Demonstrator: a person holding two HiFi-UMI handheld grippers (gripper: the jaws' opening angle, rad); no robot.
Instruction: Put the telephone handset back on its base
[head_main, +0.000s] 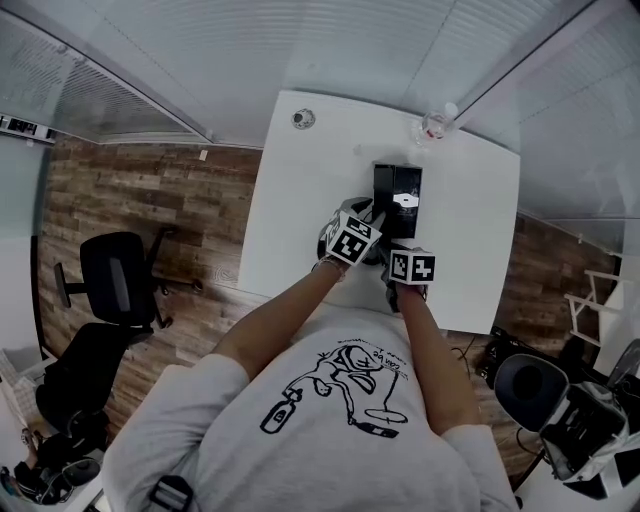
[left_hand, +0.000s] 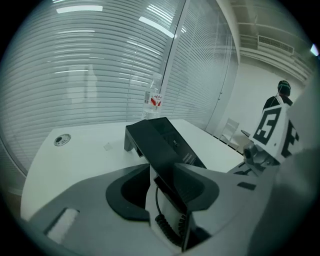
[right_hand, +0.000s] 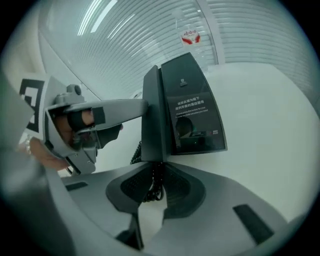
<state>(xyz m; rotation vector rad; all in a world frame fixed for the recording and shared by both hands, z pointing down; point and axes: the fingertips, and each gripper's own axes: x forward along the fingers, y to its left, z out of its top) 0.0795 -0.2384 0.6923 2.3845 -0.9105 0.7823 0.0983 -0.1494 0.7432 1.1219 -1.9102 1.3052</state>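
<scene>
A white table (head_main: 290, 190) bore a black telephone base (right_hand: 195, 110), with a water bottle (left_hand: 154, 100) standing beyond it. The left gripper (left_hand: 170, 187) was closed on the black handset (right_hand: 151, 120), held on edge against the base's left side. The right gripper (right_hand: 150, 192), jaws nearly together, pinched the coiled cord (right_hand: 152, 180) at the phone's near end.

A clear water bottle (left_hand: 155, 97) stands on the white surface (left_hand: 85, 150) well beyond the left hand-held gripper (left_hand: 167, 200); a round cable port (left_hand: 62, 140) lies ahead, to its left
</scene>
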